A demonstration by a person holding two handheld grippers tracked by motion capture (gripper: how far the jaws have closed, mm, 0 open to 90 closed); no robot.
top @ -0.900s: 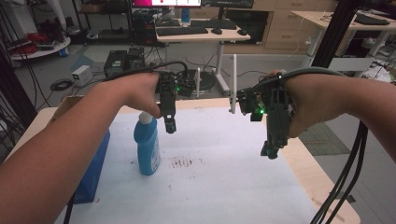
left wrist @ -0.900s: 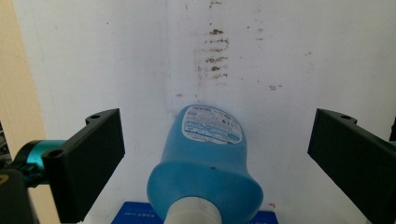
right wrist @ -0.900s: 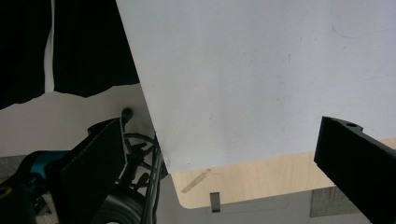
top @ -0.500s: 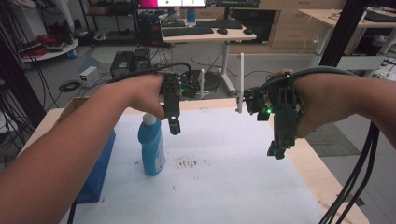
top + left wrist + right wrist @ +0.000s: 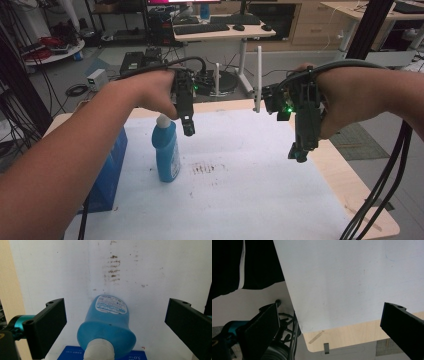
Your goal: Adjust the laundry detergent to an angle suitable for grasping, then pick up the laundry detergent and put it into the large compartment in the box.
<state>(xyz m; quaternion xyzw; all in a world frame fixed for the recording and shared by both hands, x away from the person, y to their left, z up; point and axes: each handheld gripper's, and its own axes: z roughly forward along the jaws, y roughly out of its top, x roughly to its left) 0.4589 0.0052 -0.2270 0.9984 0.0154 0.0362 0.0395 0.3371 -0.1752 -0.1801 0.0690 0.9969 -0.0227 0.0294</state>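
Note:
A blue bottle (image 5: 166, 150) with a white cap (image 5: 162, 120) stands upright on the white mat (image 5: 240, 200), left of centre. My left gripper (image 5: 187, 127) hangs above and just right of the cap, pointing down. In the left gripper view the bottle (image 5: 107, 325) sits between the wide-apart jaws, untouched, so the left gripper (image 5: 115, 307) is open. My right gripper (image 5: 298, 152) hovers over the mat's right side, well apart from the bottle. Its jaws are also spread, leaving the right gripper (image 5: 330, 310) open over bare mat.
A blue box (image 5: 107, 175) lies at the mat's left edge beside the bottle. A brown smear (image 5: 205, 167) marks the mat right of the bottle. The wooden table edge (image 5: 350, 185) runs close under the right gripper. Cables (image 5: 385, 180) trail from the right hand.
The whole scene has drifted slightly right and up in the high view. Both grippers keep their places relative to the bottle and stay open.

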